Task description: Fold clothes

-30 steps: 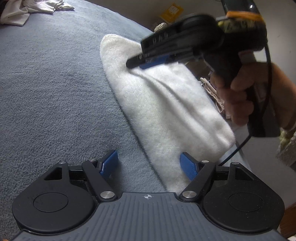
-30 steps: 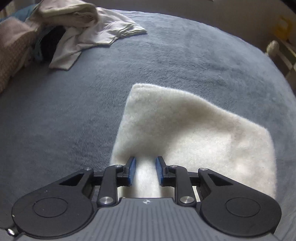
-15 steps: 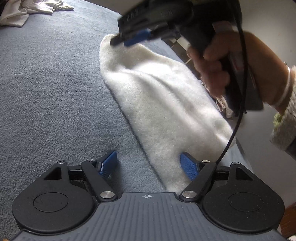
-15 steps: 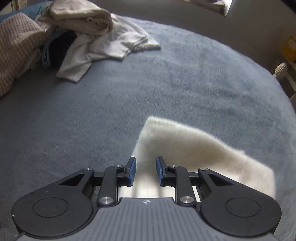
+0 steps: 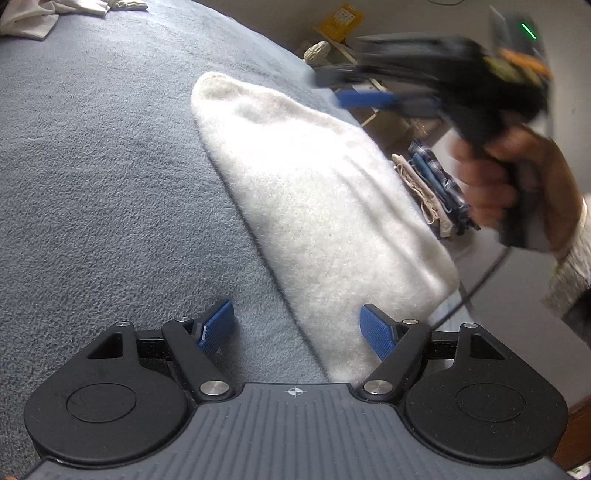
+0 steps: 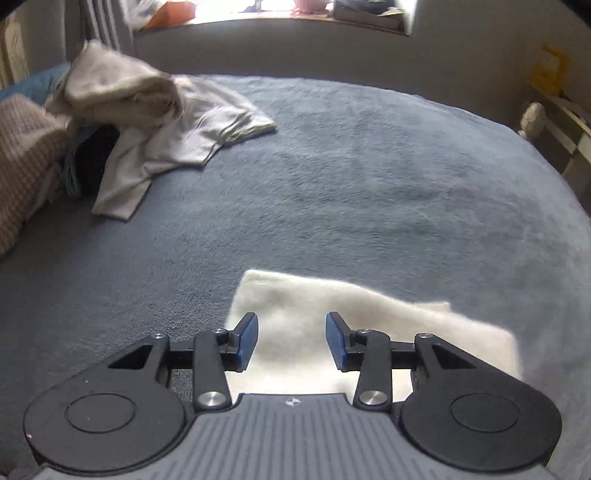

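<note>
We see no box or basket here; the folded white cloth [image 5: 325, 206] lies flat on the bed's grey-blue blanket [image 5: 92, 184], close to the blanket's right edge. Our left tool [image 5: 297, 328] sits low at the cloth's near corner, its pads wide apart and holding nothing; one pad is over the blanket, the other over the cloth. Our right tool [image 6: 291, 341] hangs above the cloth [image 6: 369, 325], pads parted and empty. To the left of the cloth the blanket is broad and bare up to a heap of clothes [image 6: 147, 122] at the far left. Only the left view shows the hand [image 5: 513, 184] gripping the blurred right tool [image 5: 369, 98], and a stack of folded things [image 5: 436, 184] off the bed's edge. Only the right view shows the window sill [image 6: 295, 18].
</note>
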`<state>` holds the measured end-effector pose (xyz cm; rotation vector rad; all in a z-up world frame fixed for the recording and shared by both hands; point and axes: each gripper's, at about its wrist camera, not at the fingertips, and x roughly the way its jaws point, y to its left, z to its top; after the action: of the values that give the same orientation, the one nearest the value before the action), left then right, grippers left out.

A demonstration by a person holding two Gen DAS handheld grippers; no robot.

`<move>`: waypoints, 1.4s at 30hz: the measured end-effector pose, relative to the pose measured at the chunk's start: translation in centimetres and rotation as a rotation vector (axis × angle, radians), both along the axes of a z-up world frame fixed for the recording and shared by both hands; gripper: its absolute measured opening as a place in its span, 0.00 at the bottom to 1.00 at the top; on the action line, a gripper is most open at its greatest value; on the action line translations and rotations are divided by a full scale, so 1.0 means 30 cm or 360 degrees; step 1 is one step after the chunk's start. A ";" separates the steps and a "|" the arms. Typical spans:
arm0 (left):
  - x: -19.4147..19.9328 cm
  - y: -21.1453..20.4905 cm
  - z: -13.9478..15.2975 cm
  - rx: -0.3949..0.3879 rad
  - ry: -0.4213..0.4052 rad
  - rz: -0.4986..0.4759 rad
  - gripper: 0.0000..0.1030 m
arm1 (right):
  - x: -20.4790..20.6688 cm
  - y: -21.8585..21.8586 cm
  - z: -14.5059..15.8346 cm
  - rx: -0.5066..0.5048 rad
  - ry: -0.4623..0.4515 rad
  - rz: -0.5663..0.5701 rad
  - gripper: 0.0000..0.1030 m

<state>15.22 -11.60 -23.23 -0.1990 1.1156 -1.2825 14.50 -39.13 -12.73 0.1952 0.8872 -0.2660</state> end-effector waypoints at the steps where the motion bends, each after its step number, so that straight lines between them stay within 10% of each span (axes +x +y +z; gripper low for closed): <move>1: 0.003 0.005 0.002 -0.0002 0.0013 -0.0001 0.74 | -0.066 -0.046 0.034 0.0080 -0.0064 -0.0072 0.55; 6: 0.028 0.002 0.021 -0.0051 0.0061 0.0038 0.74 | -0.433 -0.309 0.056 0.0526 -0.0299 -0.0494 0.89; 17: 0.062 -0.073 -0.015 -0.0011 0.0202 -0.0045 0.74 | -0.720 -0.596 -0.347 0.1385 -0.0432 -0.0973 0.94; 42: 0.077 -0.249 -0.066 -0.0044 0.0369 -0.0130 0.80 | -0.456 -0.578 -0.432 0.1620 -0.0290 -0.0276 1.00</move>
<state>17.53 -19.07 -25.20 -0.3326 1.3145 -1.3729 0.81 -56.48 -25.69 1.2239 0.7574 0.0681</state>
